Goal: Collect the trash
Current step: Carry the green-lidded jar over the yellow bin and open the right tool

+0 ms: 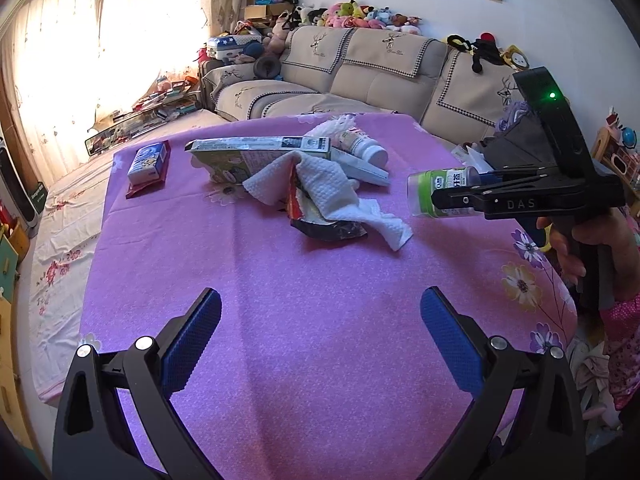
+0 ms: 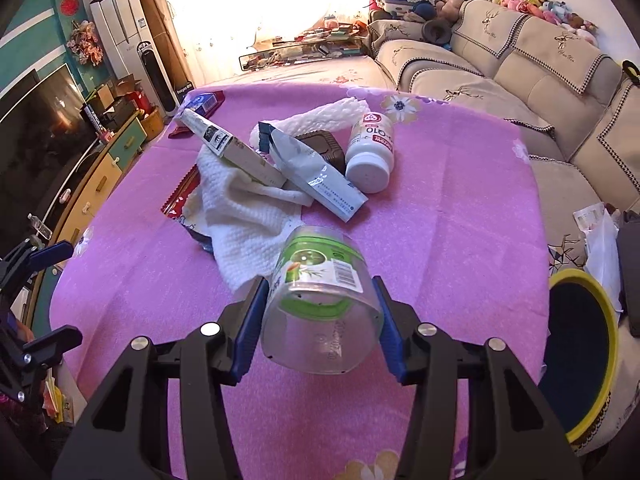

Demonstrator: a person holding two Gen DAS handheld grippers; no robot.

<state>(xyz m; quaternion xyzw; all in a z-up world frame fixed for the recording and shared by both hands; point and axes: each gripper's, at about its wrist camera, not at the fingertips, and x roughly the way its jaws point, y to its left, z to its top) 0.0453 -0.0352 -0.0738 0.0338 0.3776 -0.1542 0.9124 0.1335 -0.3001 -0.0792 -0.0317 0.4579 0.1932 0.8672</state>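
Note:
My right gripper (image 2: 318,285) is shut on a clear plastic jar with a green label (image 2: 320,280), its blue pads pressing both sides. The jar lies on its side, lifted off the pink tablecloth (image 2: 460,208). The left wrist view shows the same jar (image 1: 424,184) in the right gripper (image 1: 452,190) at the table's right edge. My left gripper (image 1: 320,296) hangs open over bare cloth, nothing between its fingers. A trash pile lies mid-table: a green carton (image 1: 248,152), a white paper towel (image 1: 332,188), a white pill bottle (image 2: 370,152), a silver pouch (image 2: 316,176) and a red wrapper (image 2: 176,200).
A yellow-rimmed bin (image 2: 614,360) with a dark inside stands on the floor right of the table. A blue tissue pack (image 1: 148,164) lies at the table's far left corner. A beige sofa (image 1: 360,72) runs behind the table. A person's hand (image 1: 568,256) grips the right tool.

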